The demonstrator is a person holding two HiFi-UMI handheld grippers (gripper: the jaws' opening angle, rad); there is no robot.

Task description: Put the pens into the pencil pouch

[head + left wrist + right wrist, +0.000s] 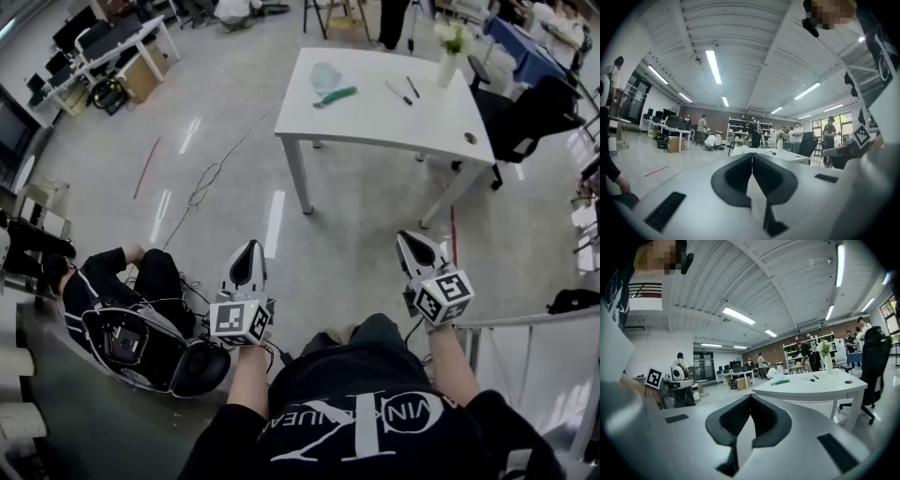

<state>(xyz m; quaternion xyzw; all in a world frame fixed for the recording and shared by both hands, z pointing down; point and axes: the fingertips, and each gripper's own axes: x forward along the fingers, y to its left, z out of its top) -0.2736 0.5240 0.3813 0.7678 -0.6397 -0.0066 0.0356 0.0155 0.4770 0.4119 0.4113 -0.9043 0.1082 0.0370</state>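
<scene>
Step in hand: the approach, as I judge it. Nothing is picked up yet, and the person stands well apart from the table point(375, 114).
Left: the left gripper point(752, 158) has its fingers pressed together with nothing between them.
Right: the right gripper point(749, 400) is likewise closed and empty.
Task things: two dark pens point(398, 93) lie close together on the table's far half, near a vase of flowers point(448, 64). The pencil pouch point(329, 84) lies to their left, apart from them.
Next move: probably walk up to the table and open one gripper's fingers over a pen. A thin pen lying flat calls for a low, careful pinch.
Hard to make out: whether the pouch's green-edged mouth is open, since it is too small to tell.
</scene>
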